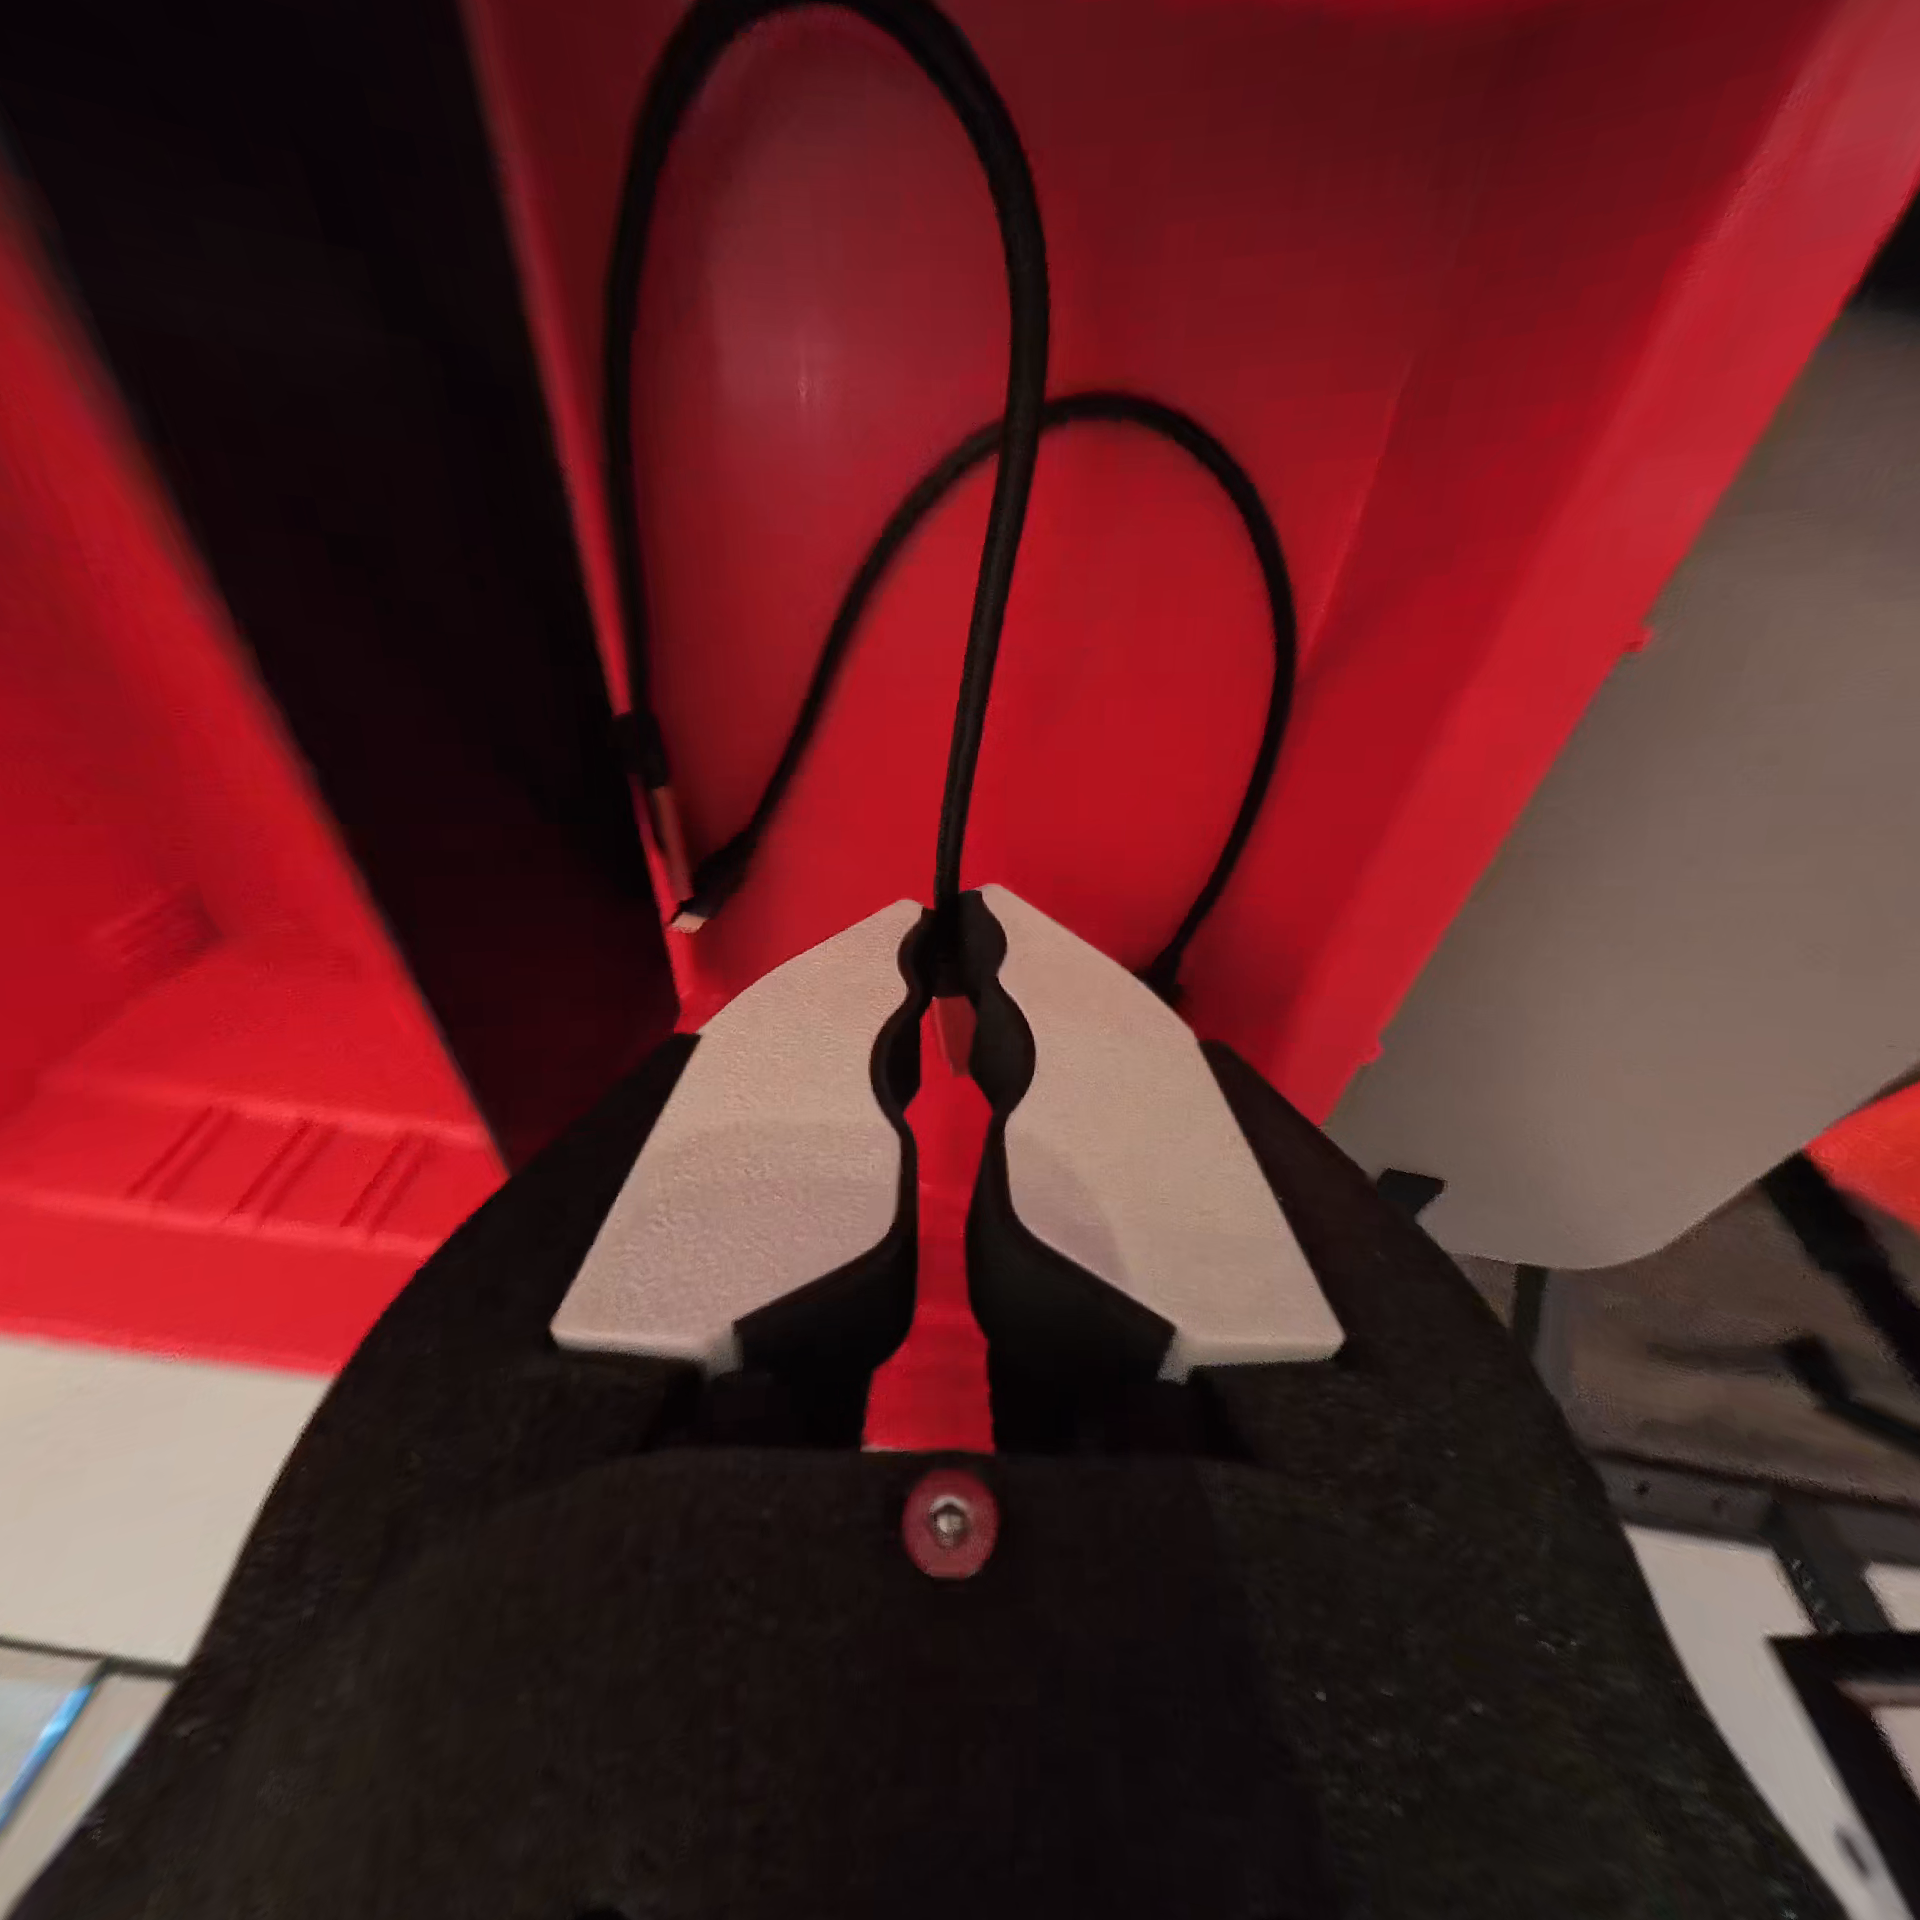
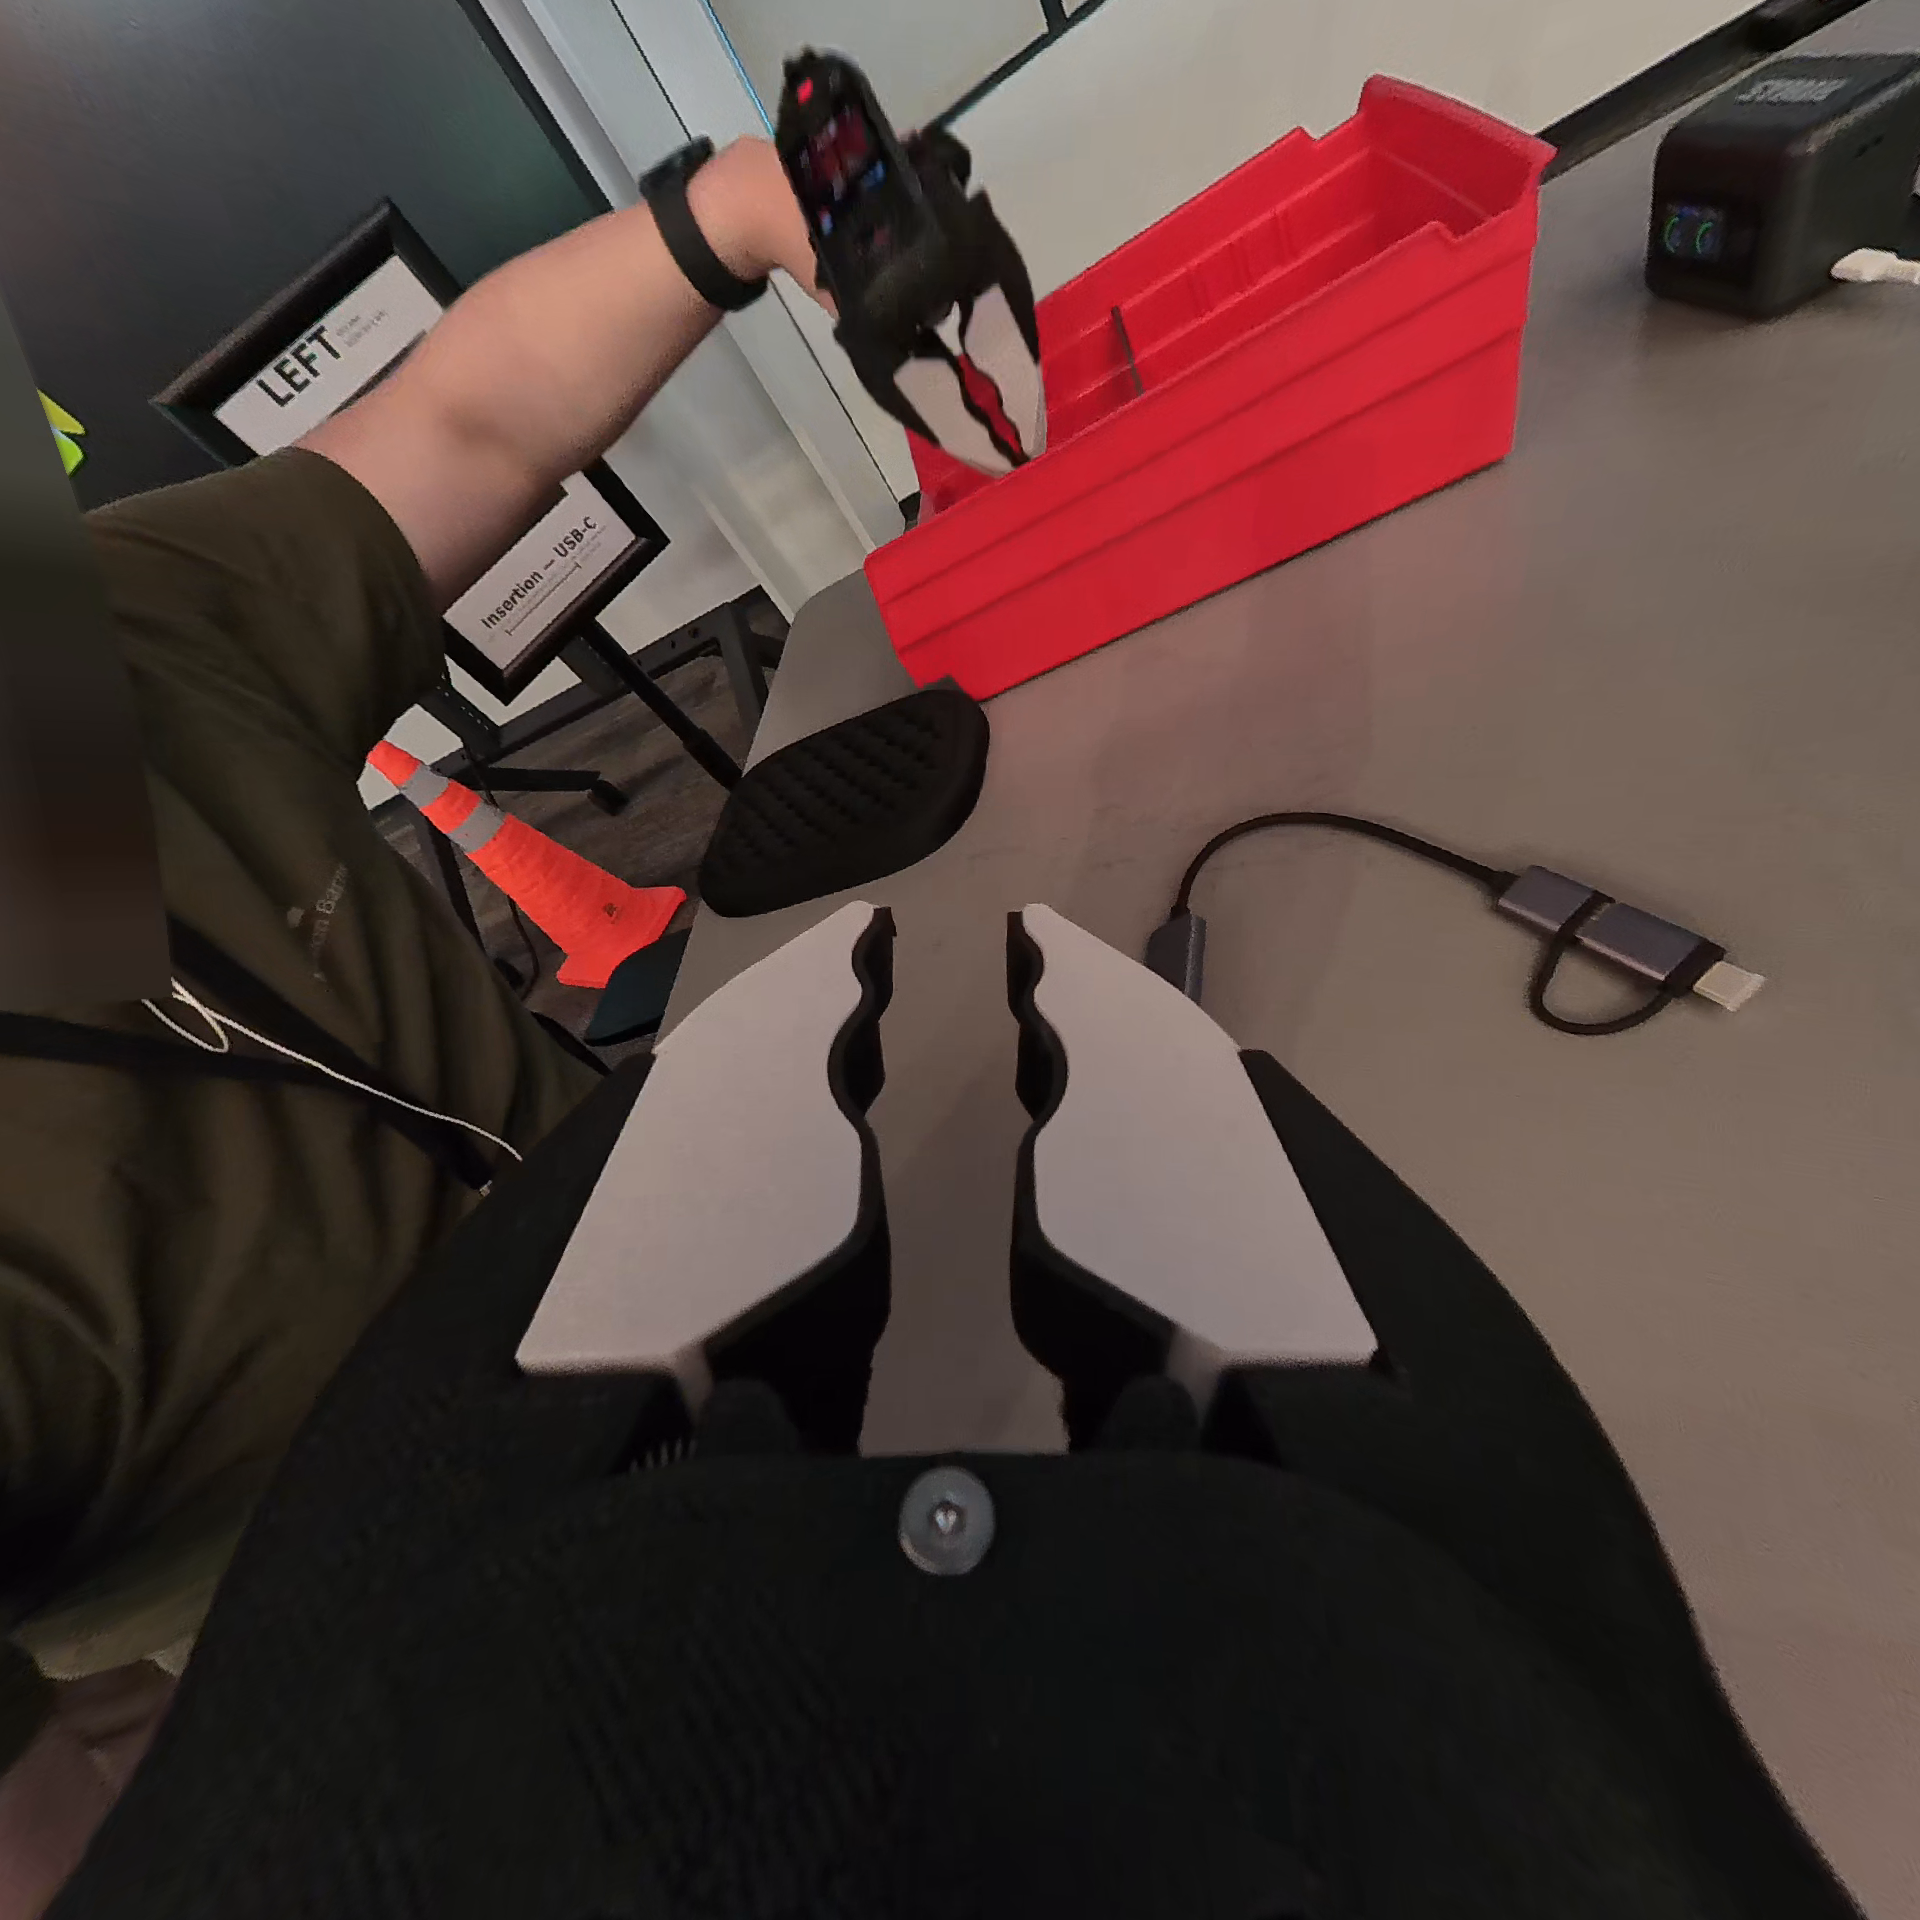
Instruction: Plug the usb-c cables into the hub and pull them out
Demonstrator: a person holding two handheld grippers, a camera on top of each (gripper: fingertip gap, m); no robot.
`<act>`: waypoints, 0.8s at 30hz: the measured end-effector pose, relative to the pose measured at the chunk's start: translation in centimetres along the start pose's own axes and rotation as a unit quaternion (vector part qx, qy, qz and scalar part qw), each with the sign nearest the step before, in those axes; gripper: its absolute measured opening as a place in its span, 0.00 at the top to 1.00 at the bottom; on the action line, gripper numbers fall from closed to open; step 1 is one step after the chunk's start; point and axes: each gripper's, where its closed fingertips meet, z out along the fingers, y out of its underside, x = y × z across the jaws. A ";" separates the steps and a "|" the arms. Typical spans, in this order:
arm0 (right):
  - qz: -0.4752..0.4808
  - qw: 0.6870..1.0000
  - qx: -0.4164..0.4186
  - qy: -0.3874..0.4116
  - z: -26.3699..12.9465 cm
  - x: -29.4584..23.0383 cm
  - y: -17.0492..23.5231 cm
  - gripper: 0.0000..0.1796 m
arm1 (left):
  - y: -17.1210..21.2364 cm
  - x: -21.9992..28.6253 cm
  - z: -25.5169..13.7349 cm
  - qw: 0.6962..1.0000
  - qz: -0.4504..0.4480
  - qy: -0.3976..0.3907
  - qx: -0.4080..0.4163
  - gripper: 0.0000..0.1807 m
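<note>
In the left wrist view my left gripper (image 1: pixel 948 940) is shut on a black braided usb-c cable (image 1: pixel 997 582), just behind its metal plug (image 1: pixel 951 1029), inside the red bin (image 1: pixel 1299 312). The cable loops up and back down to a second plug (image 1: pixel 670 831) at the left. A second black cable (image 1: pixel 1195 457) curves beside it. In the right wrist view my right gripper (image 2: pixel 951 935) is open and empty above the grey table (image 2: pixel 1558 1195). The hub (image 2: pixel 1179 951) lies just right of its fingertips, its lead running to a grey adapter plug (image 2: pixel 1621 930). The left gripper (image 2: pixel 1003 436) shows dipping into the red bin (image 2: pixel 1247 457).
A black textured pad (image 2: pixel 847 800) lies at the table's edge ahead of my right gripper. A black box (image 2: pixel 1777 177) stands at the far right. An orange cone (image 2: pixel 520 852) and sign stands (image 2: pixel 540 582) are on the floor to the left. A person's arm (image 2: pixel 499 364) holds the left gripper. About 40 cm separates my left fingertips from my right. My left tips are about 35 cm from the hub (image 2: pixel 1179 951), my right tips only 15 cm.
</note>
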 end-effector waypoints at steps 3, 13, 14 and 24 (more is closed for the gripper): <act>-0.006 1.000 0.003 -0.002 0.0 -0.3 -0.2 0.88 | -0.7 -0.7 -4.2 0.999 -0.039 -0.004 0.036 0.98; -0.060 0.998 0.025 -0.006 -1.2 -3.7 -2.5 0.88 | -7.9 0.9 -17.6 0.991 0.004 -0.052 0.126 0.98; -0.068 0.997 0.031 -0.004 -1.7 -4.1 -2.9 0.88 | -8.9 0.9 -18.4 0.990 0.012 -0.053 0.133 0.99; -0.131 0.986 0.093 0.042 -6.5 -7.2 -5.5 0.88 | -18.9 -1.2 -22.9 0.984 0.040 -0.063 0.161 0.99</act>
